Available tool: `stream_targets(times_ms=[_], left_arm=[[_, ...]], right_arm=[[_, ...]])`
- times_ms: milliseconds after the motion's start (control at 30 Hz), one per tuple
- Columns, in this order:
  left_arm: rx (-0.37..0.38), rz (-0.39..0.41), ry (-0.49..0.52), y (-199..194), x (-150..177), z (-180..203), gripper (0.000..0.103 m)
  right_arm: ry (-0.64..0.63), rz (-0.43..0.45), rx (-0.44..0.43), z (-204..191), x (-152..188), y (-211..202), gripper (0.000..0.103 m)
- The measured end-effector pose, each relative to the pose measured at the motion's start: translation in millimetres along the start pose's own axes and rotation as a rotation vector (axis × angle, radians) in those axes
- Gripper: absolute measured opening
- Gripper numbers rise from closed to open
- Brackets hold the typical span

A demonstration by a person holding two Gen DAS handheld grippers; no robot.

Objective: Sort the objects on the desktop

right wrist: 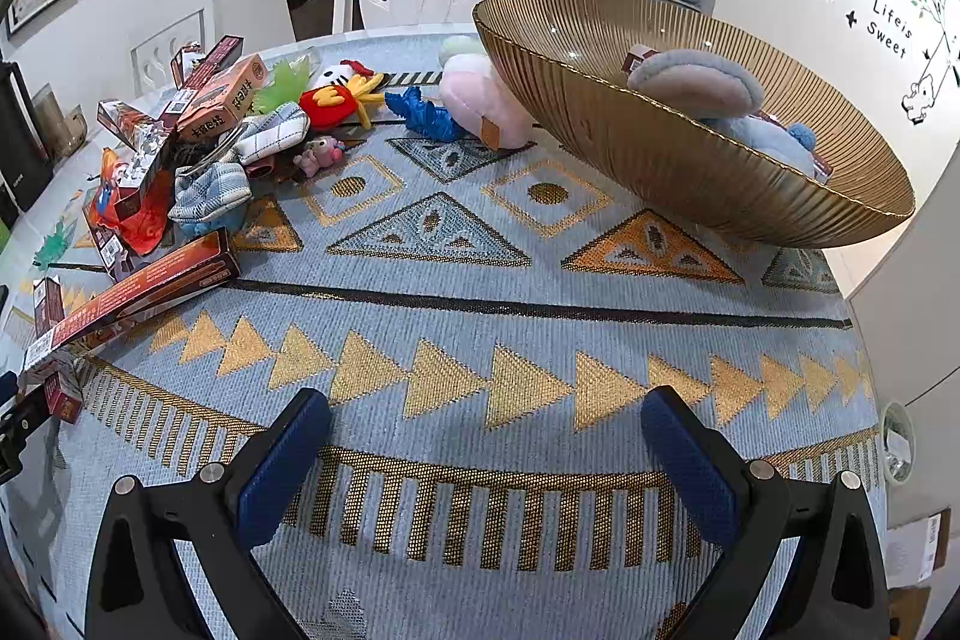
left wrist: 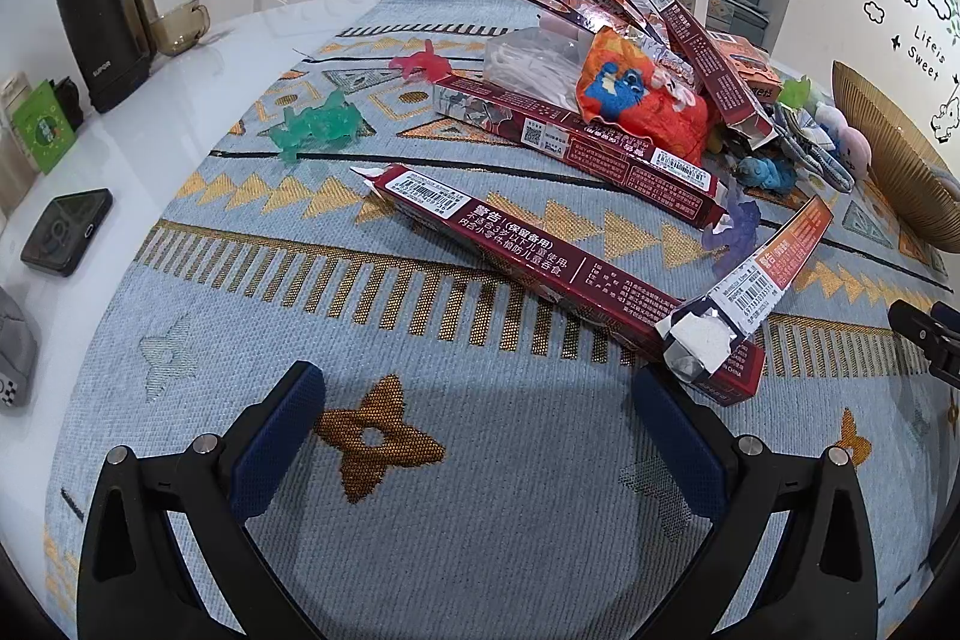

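Both fingers of the left gripper [left wrist: 474, 436] stand wide apart over the patterned cloth [left wrist: 480, 532], holding nothing. Just ahead of its right finger lies the torn end of a long red box [left wrist: 540, 262], which runs away to the front left. A second long red box [left wrist: 576, 130] lies further ahead, part of a heap with an orange foil packet [left wrist: 642, 94] on it. Ahead to the left, well apart, sits a green jelly toy [left wrist: 315, 124]; a purple one [left wrist: 738, 226] lies ahead to the right.

From the right wrist, the right gripper [right wrist: 486, 436] is likewise spread wide and empty above the cloth. Far ahead and to its right a ribbed gold bowl [right wrist: 690, 148] sits tilted, with a grey-blue plush [right wrist: 696, 82] inside. Ahead to the left are a pink plush [right wrist: 480, 94] beside the bowl, a blue toy [right wrist: 426, 112], a red and yellow plush [right wrist: 336, 100] and the box heap [right wrist: 150, 280].
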State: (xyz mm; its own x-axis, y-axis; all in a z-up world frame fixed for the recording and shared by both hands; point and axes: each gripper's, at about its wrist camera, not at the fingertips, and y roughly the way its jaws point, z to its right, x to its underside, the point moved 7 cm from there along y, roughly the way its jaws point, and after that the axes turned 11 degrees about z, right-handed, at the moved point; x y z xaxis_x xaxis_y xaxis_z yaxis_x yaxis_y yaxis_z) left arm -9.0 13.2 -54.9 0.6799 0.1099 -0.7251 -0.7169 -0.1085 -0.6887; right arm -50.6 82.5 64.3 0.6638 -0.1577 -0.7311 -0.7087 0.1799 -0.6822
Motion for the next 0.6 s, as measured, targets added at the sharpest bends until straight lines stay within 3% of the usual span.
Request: stream_targets(times_ms=[600], left_arm=[[0.0, 0.0, 0.0, 0.2, -0.2, 0.5, 0.103]], right_arm=[[0.0, 0.0, 0.0, -1.3, -0.5, 1.2, 0.103]])
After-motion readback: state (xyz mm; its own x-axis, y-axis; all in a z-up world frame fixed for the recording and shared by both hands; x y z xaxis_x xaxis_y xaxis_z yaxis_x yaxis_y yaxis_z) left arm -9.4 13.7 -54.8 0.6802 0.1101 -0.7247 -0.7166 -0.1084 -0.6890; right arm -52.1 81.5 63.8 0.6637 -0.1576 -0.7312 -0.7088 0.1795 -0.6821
